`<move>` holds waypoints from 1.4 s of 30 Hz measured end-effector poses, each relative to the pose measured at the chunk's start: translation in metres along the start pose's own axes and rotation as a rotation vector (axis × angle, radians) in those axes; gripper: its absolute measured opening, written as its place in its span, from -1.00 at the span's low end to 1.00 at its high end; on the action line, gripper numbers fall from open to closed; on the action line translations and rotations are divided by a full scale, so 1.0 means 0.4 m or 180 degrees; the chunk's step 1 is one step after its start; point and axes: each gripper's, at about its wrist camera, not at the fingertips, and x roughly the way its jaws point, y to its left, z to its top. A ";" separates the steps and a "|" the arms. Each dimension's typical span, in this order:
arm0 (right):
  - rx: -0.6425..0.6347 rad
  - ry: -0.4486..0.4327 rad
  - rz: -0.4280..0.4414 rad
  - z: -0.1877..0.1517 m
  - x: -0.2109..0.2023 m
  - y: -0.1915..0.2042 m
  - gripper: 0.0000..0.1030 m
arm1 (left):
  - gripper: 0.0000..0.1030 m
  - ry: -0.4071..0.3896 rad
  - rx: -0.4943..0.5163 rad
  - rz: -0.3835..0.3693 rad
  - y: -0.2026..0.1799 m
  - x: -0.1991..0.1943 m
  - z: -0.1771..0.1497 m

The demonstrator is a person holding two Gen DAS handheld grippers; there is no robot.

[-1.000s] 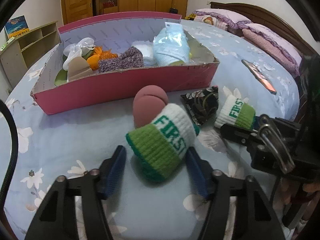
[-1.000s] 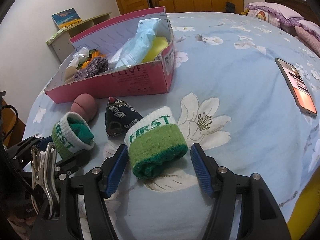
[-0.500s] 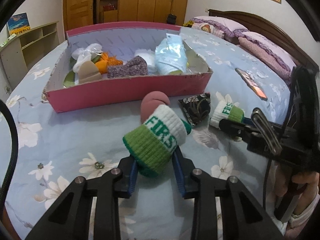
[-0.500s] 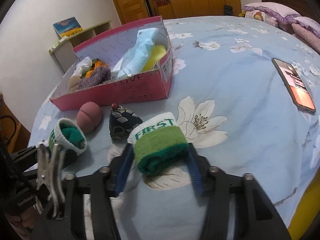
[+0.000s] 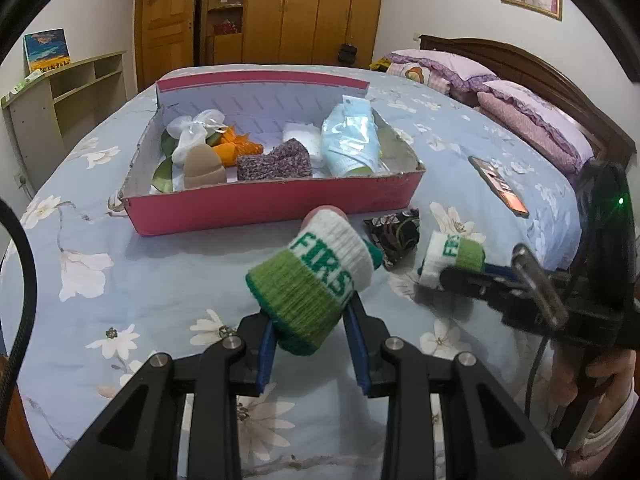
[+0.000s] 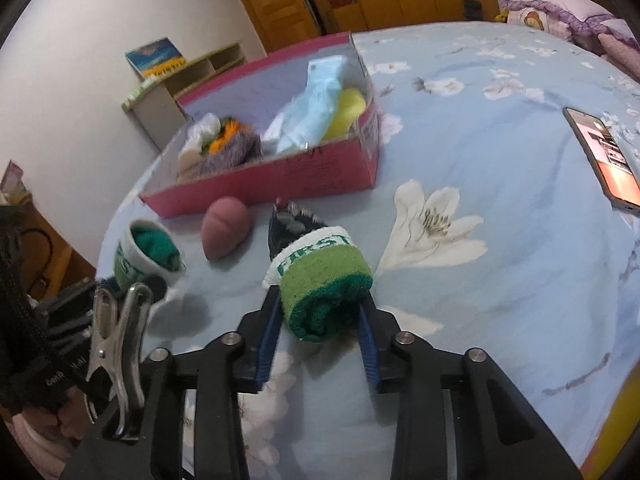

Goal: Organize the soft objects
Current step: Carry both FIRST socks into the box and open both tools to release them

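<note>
Green-and-white knitted wristbands are riding clear of the flowered bed (image 5: pixel 168 296), one wristband (image 5: pixel 316 280) clenched in the left gripper (image 5: pixel 312 344), a second wristband (image 6: pixel 324 280) clenched in the right gripper (image 6: pixel 318 344), near the pink box (image 5: pixel 280 204) holding other soft items.

Both rolled wristbands (image 5: pixel 316 280) (image 6: pixel 324 280) are ribbed knit, matt and fuzzy; the bed (image 5: pixel 160 288) wears smooth printed cloth; the box (image 5: pixel 280 204) is matt pink card with frayed edges; the pack (image 5: pixel 352 140) in it is glossy plastic; the phone (image 6: pixel 604 156) shines; the clip (image 6: pixel 116 344) is bright metal.
</note>
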 end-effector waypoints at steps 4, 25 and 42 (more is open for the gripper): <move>-0.0096 -0.0099 -0.0015 -0.003 -0.015 0.018 -0.31 | -0.36 -0.0006 -0.0034 -0.0004 0.009 -0.007 0.000; -0.0532 -0.0439 0.0047 0.116 -0.068 0.113 -0.33 | -0.36 -0.0266 -0.0143 0.0121 0.099 -0.012 0.163; -0.0725 -0.0471 0.0050 0.222 0.002 0.150 -0.33 | -0.36 -0.0188 -0.0208 0.0213 0.136 0.116 0.251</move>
